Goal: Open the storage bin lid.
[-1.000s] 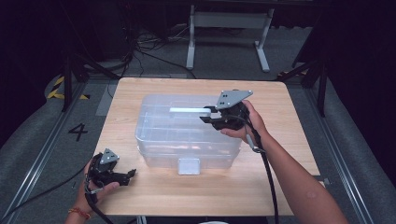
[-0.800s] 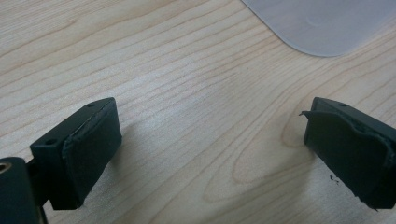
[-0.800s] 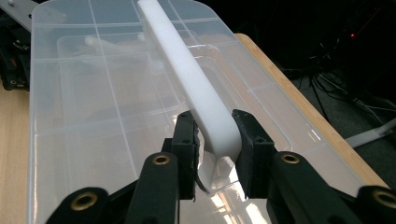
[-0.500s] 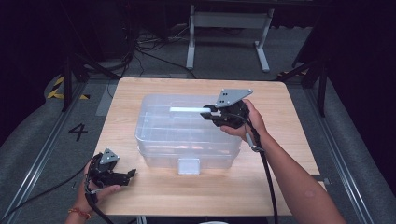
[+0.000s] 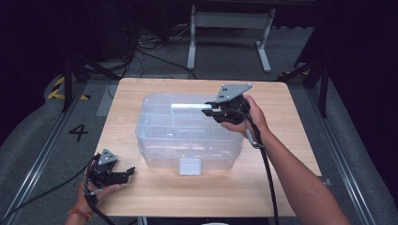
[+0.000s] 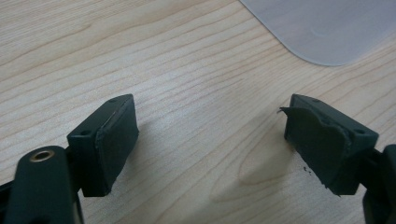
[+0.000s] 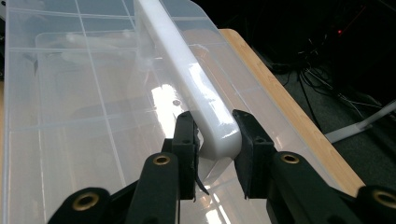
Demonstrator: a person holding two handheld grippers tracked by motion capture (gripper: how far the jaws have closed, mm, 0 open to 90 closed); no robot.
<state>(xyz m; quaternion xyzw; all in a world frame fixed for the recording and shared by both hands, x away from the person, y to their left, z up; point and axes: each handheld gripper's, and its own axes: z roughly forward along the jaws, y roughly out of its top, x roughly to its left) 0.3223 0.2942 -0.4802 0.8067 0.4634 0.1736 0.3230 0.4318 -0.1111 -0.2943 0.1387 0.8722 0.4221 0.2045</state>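
A clear plastic storage box (image 5: 187, 136) with a lid stands in the middle of the wooden table (image 5: 155, 197). A white handle bar (image 5: 187, 106) runs across its top. My right gripper (image 5: 209, 110) is at the bar's right end, its jaws having just closed onto it. In the right gripper view the pads (image 7: 187, 140) press on both sides of the handle (image 7: 187, 70). My left gripper (image 5: 126, 173) rests low over the table's front left, apart from the box. Its jaws (image 6: 210, 140) have just been closing a little and stand wide with only bare wood between them.
A white latch (image 5: 190, 166) sits on the box's front wall. A rounded corner of the box (image 6: 327, 28) lies beyond my left gripper. Cables and a metal stand (image 5: 230, 28) lie on the dark floor behind the table.
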